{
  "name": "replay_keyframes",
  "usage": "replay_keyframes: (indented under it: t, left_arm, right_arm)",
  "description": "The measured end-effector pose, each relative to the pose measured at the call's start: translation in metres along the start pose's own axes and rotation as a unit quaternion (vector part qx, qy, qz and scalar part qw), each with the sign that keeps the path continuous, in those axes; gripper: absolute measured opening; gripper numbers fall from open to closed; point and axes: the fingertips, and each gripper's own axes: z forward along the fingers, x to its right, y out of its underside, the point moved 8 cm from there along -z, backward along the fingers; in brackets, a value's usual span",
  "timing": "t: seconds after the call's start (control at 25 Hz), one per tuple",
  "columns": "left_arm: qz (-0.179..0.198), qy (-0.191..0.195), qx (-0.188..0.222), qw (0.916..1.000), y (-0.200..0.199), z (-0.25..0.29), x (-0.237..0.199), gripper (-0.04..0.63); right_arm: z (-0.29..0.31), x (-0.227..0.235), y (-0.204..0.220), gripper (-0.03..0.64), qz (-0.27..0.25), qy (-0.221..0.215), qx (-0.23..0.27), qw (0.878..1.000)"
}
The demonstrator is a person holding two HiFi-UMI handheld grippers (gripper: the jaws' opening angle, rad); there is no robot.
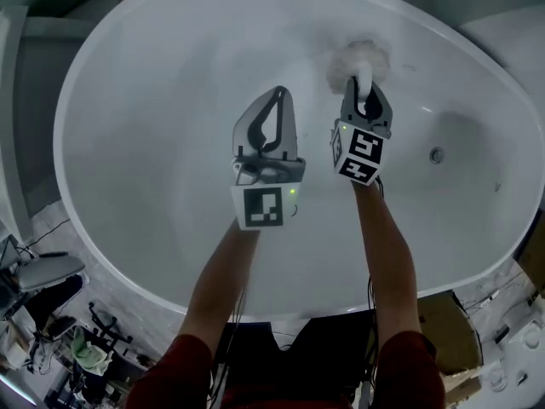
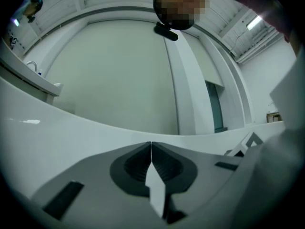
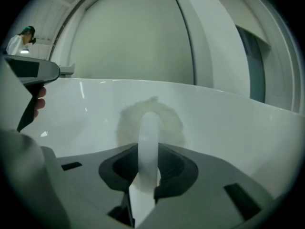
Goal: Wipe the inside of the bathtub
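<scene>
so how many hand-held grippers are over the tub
2. The left hand-held gripper hangs shut and empty over the bathtub; the right hand-held gripper, beside it, is shut on a fluffy white wiper at the far wall.

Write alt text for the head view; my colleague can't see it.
The right tool grips a fluffy white wiper by its handle, against the inner wall of the bathtub. The left tool hovers shut and empty beside it.

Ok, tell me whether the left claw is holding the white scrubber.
No, the left claw has its jaws closed together on nothing, while the right claw grips the white scrubber by its handle.
</scene>
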Motion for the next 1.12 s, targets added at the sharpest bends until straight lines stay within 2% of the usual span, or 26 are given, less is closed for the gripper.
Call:
replay_keyframes:
  t: [0.24,0.52,0.8,1.12]
  left_arm:
    - [-0.008,-0.032,-0.002,0.9995,0.013,-0.005,-0.1,0.015]
    - [-0.011,-0.052,-0.002,0.9986,0.014,-0.017,-0.149,0.015]
    - [-0.005,-0.058,0.002,0.9983,0.012,-0.009,-0.161,0.015]
    - [-0.011,-0.064,-0.002,0.9979,0.023,0.001,-0.161,0.015]
  right_arm:
    - [0.046,-0.105,-0.021,0.094,-0.01,-0.03,0.018,0.999]
    - [0.072,-0.166,-0.028,0.094,-0.002,-0.043,0.036,0.998]
    - [0.093,-0.177,-0.033,0.094,-0.01,-0.031,0.043,0.999]
    - [0.1,-0.177,-0.029,0.094,-0.025,-0.049,0.056,0.997]
